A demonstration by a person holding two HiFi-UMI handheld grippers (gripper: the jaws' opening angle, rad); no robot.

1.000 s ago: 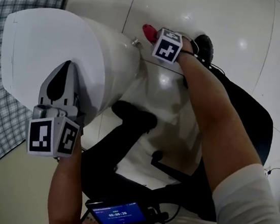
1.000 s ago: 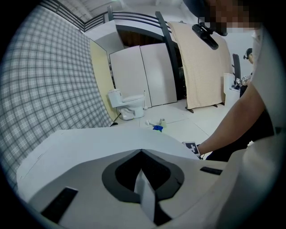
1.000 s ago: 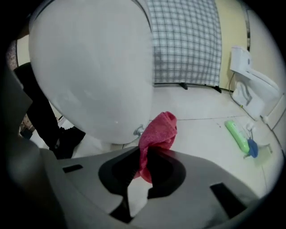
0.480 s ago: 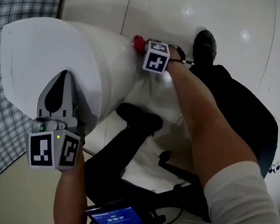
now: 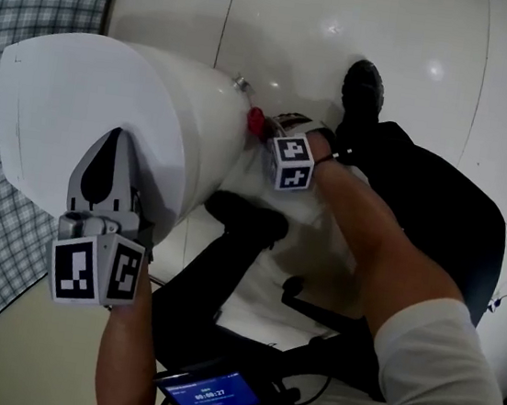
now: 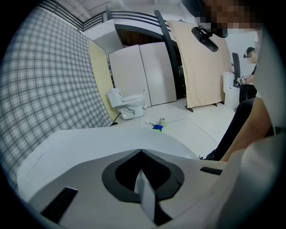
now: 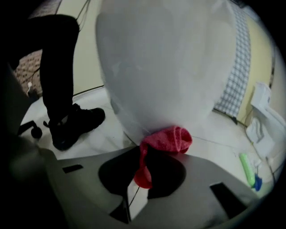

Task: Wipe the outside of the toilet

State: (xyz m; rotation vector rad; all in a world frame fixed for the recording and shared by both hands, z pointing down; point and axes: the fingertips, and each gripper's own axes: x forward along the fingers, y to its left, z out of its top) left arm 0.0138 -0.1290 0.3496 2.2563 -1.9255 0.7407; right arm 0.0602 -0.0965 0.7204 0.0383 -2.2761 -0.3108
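Pressing red cloth (image 7: 166, 139), pinched in right gripper (image 7: 142, 175), against right side of toilet (image 5: 206, 126) to wipe; resting closed, empty left gripper (image 5: 115, 132) on lid (image 5: 55, 92), likely for balance.

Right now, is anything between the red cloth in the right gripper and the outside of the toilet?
Nothing visible. The right gripper is shut on the red cloth, and the cloth seems to lie directly against the toilet on its white side.

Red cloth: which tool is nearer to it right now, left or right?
Right. The right tool is clamped on the red cloth, holding it against the toilet side. The left tool sits shut over the lid, well away from the cloth.
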